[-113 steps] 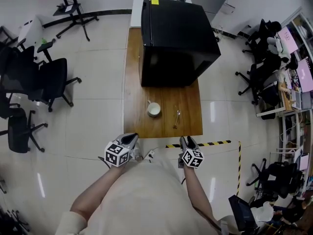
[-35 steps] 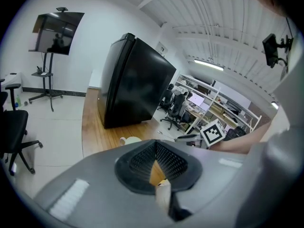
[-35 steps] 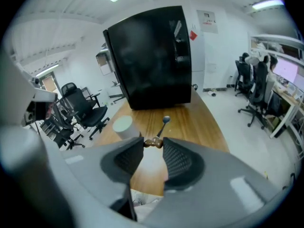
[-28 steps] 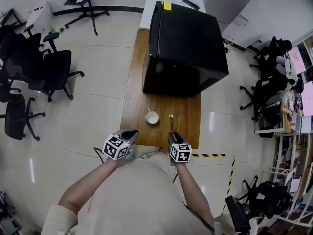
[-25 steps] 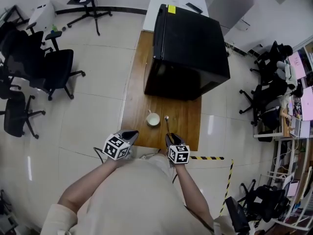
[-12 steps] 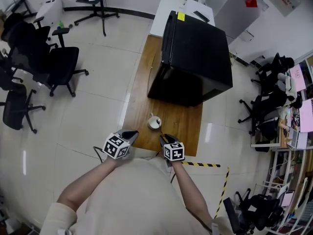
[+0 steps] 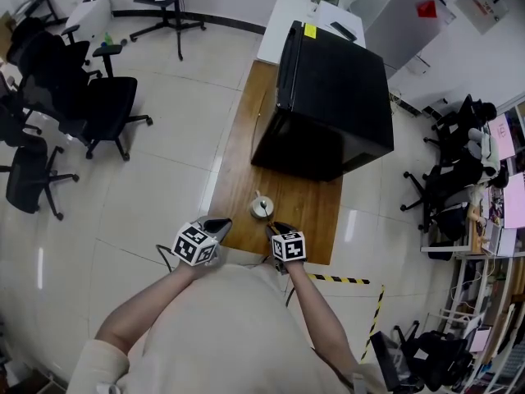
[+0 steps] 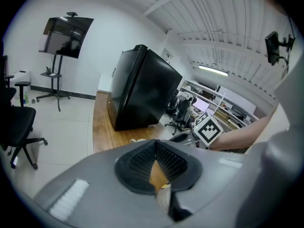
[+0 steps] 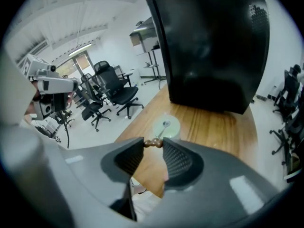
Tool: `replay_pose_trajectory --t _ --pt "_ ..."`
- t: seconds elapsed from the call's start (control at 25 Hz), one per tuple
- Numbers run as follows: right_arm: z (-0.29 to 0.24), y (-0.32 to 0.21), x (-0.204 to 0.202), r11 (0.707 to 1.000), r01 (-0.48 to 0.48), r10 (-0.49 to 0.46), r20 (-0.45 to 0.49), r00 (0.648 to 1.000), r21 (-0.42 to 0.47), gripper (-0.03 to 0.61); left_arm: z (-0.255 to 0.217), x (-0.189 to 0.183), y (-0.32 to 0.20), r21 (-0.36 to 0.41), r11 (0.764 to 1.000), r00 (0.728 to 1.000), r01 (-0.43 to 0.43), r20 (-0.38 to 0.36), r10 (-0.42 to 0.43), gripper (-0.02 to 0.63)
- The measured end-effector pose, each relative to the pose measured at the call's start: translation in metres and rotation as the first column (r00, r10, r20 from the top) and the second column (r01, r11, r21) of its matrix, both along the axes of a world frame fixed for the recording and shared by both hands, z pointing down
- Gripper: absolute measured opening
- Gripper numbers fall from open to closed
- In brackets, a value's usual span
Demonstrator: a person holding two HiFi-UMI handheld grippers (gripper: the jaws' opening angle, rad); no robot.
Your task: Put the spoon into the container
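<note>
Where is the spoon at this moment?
In the right gripper view, the right gripper holds the spoon by its handle, its bowl over the white cup on the table, near the black cabinet.

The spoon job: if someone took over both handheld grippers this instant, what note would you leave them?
Right gripper: shut on the spoon, pinching its beaded wooden handle.
Left gripper: shut, empty, hovering by the wooden table's near edge.
Things: the white cup stands on the table in front of the black cabinet. The spoon's bowl is over the cup's mouth.
Done: spoon picked up and brought to the cup.
Left: probably lower it in, open the jaws, then pull back.
</note>
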State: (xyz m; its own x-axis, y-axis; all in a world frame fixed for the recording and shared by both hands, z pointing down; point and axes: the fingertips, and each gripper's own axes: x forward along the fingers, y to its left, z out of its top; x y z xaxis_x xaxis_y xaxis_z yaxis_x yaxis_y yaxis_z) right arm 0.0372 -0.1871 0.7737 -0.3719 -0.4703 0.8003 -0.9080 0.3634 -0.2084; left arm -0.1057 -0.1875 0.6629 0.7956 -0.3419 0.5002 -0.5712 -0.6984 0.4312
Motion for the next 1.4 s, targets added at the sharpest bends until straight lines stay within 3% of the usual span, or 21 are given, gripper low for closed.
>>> replay_pose_trajectory --t 0.72,1.32,1.36,1.4 --pt "0.029 -0.028 -0.004 0.996 0.039 -0.042 -0.038 0.998 -0.079 0.129 0.002 -0.013 -0.006 -0.012 0.999 0.999 0.039 0.005 -0.039 0.0" --pt "0.05 -0.037 0.0 0.994 0.009 -0.011 -0.014 1.0 -0.107 0.13 0.005 -0.02 -0.008 -0.03 0.998 0.998 0.063 -0.003 -0.063 0.0" --pt "0.05 -0.038 0.001 0.995 0.003 -0.005 -0.015 1.0 -0.098 0.133 0.005 -0.02 -0.008 -0.03 0.998 0.998 0.063 -0.003 -0.063 0.0" --pt "0.051 -0.04 0.001 0.996 -0.006 0.005 -0.01 1.0 -0.089 0.204 0.004 -0.021 -0.008 -0.03 0.998 0.998 0.062 -0.003 -0.062 0.0"
